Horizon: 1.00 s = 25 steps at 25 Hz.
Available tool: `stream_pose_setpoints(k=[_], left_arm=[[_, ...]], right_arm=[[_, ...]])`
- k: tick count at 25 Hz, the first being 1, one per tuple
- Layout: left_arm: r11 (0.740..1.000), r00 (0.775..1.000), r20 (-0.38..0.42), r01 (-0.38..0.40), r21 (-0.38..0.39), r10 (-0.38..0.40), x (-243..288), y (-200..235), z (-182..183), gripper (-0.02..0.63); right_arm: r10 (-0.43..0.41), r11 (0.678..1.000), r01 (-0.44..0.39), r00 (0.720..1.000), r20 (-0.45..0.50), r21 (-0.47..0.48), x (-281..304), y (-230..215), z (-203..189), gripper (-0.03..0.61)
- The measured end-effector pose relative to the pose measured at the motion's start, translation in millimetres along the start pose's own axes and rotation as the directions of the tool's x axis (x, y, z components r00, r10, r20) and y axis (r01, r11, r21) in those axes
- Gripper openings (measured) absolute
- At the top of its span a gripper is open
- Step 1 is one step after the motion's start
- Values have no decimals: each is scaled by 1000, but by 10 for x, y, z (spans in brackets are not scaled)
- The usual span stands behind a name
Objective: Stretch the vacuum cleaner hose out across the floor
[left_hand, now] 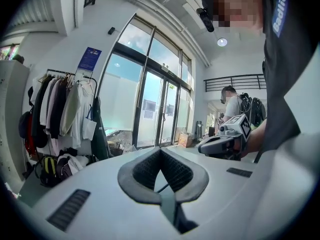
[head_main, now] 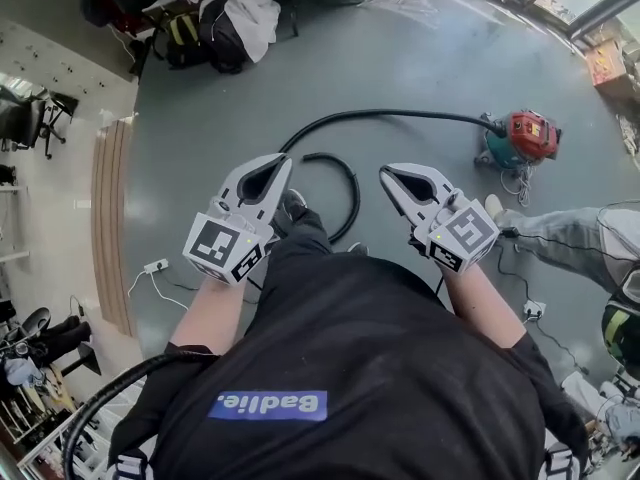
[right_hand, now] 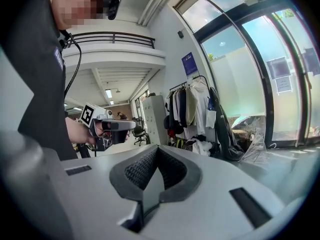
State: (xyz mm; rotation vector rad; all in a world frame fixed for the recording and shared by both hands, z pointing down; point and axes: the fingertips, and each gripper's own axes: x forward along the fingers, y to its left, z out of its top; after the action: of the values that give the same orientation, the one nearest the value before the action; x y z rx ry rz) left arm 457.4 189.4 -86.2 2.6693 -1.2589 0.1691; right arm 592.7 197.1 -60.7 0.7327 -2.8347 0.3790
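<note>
The red vacuum cleaner [head_main: 522, 136] stands on the grey floor at the right in the head view. Its black hose [head_main: 380, 115] arcs left from it. A second curved stretch of hose [head_main: 350, 190] lies on the floor between my two grippers. My left gripper [head_main: 275, 164] and right gripper [head_main: 390, 176] are held out in front of my body, above the floor and apart from the hose. Both are shut with nothing between the jaws. The left gripper [left_hand: 160, 151] points toward glass doors, with the right gripper [left_hand: 220, 144] showing beside it. The right gripper [right_hand: 157, 149] faces a clothes rack.
Clothes and bags [head_main: 230, 18] are heaped at the back left by a rack [left_hand: 60, 109]. Wooden boards [head_main: 110, 218] lie along the left. A white power strip [head_main: 155, 265] lies near my left side. Another person's leg [head_main: 560, 233] reaches in at the right.
</note>
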Motion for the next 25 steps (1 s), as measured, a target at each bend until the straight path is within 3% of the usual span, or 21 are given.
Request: stream_pose_setpoints(k=[5, 13, 20, 25], left_arm=[[998, 1000, -22, 18, -58, -20, 345, 817, -112, -5], [995, 998, -60, 22, -101, -28, 630, 1968, -356, -5], [996, 995, -98, 6, -94, -15, 979, 2358, -529, -5], [995, 987, -153, -68, -78, 56, 1371, 2469, -754, -5]], right_arm=[[-12, 1000, 12, 999, -41, 6, 766, -397, 177, -6], [0, 998, -7, 993, -118, -60, 1943, -825, 393, -6], [64, 997, -70, 987, -151, -37, 2508, -1239, 304, -6], [142, 988, -150, 975, -173, -32, 2640, -1728, 33, -6]])
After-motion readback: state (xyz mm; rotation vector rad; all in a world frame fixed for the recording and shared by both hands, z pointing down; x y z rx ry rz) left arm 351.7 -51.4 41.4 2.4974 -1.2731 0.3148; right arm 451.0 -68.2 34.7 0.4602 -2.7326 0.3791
